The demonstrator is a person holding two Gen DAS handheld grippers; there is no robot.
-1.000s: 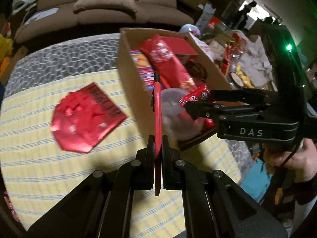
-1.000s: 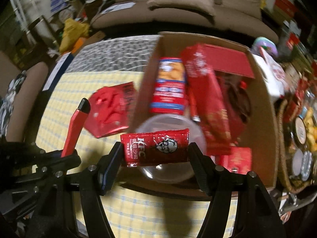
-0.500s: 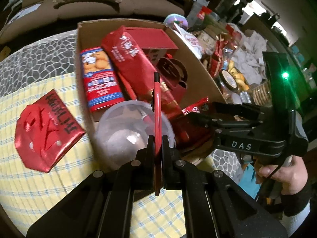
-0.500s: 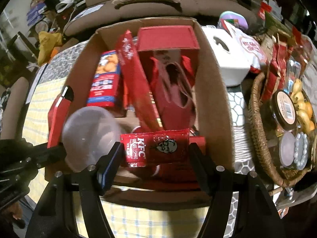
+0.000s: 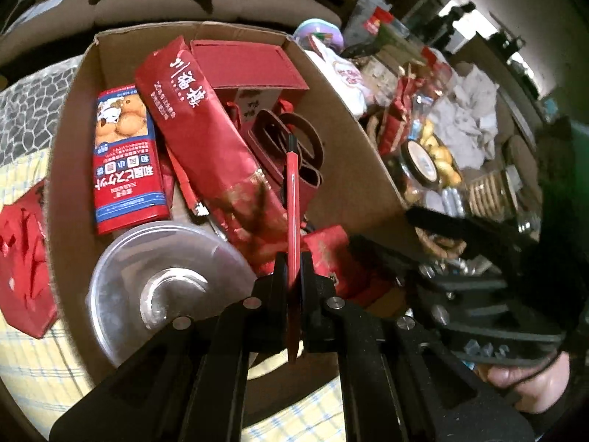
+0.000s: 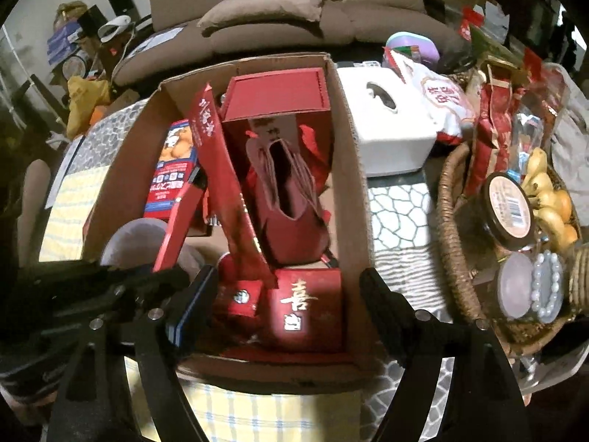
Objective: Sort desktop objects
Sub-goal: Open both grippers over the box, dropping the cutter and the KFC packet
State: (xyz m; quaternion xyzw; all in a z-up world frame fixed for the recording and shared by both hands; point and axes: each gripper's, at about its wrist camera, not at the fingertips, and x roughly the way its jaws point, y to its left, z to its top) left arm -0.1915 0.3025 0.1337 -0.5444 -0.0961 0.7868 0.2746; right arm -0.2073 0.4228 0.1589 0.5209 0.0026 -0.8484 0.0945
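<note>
My left gripper (image 5: 293,258) tilts steeply down over the cardboard box (image 5: 342,140), jaws clamped on a flat red pen (image 5: 292,199) — its tip points into the box, above the red packets. My right gripper (image 6: 285,287) tilts down likewise, its jaws opening with nothing between them — the KFC sachet (image 6: 241,296) lies in the box below.

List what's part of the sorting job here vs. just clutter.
In play: left gripper shut on red pen; right gripper opening, nothing between its fingers; cardboard box.
Clutter: wicker basket, white tissue box, sofa.
</note>
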